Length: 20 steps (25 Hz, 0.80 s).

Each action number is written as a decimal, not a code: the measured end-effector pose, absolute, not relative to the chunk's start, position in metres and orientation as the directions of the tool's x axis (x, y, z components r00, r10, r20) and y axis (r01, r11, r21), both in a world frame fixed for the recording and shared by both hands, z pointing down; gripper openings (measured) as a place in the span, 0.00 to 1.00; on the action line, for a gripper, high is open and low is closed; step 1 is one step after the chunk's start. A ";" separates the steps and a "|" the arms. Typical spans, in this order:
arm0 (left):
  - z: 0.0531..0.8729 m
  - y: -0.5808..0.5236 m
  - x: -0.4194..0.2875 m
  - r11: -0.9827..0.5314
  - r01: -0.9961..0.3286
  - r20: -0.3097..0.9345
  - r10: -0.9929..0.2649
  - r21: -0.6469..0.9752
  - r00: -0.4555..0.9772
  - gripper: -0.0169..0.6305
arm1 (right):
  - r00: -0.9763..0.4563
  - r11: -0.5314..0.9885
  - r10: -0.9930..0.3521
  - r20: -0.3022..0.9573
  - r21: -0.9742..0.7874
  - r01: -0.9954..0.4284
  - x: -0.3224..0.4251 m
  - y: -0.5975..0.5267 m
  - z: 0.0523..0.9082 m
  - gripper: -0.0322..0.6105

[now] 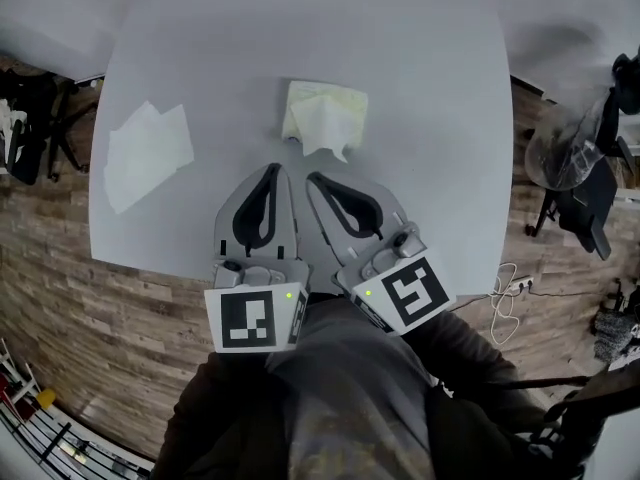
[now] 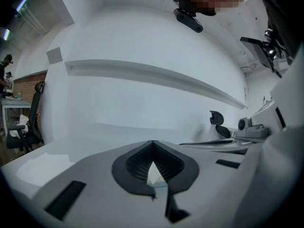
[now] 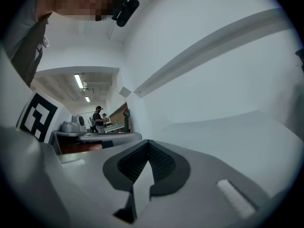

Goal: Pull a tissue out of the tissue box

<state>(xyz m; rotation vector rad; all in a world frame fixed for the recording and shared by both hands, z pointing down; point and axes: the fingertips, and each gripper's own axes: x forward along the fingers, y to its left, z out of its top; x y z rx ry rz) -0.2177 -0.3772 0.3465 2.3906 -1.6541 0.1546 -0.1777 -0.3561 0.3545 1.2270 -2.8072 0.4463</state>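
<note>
The pale yellow tissue box [image 1: 325, 113] lies on the white table [image 1: 430, 88], just beyond both grippers. A white tissue [image 1: 327, 149] sticks out of its near side. My left gripper [image 1: 272, 171] is shut and holds nothing, its tips a short way in front of the box's left corner. My right gripper [image 1: 313, 179] is shut too and empty, pointing at the protruding tissue. In the left gripper view the left gripper [image 2: 152, 142] has its jaws meeting, with a sliver of the box [image 2: 155, 175] showing through the gap below. The right gripper [image 3: 148, 141] shows nothing between its jaws in its own view.
A loose unfolded tissue [image 1: 148, 154] lies flat on the table's left part. Office chairs stand on the wooden floor at the left [image 1: 30, 128] and right [image 1: 585, 183]. White cables [image 1: 506, 303] lie by the table's right near edge.
</note>
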 end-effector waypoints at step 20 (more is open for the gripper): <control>0.423 -0.409 -0.210 -0.256 -0.953 0.338 -0.893 0.164 0.298 0.02 | -0.556 0.585 -0.810 0.187 0.204 -0.785 -0.147 -0.381 0.418 0.19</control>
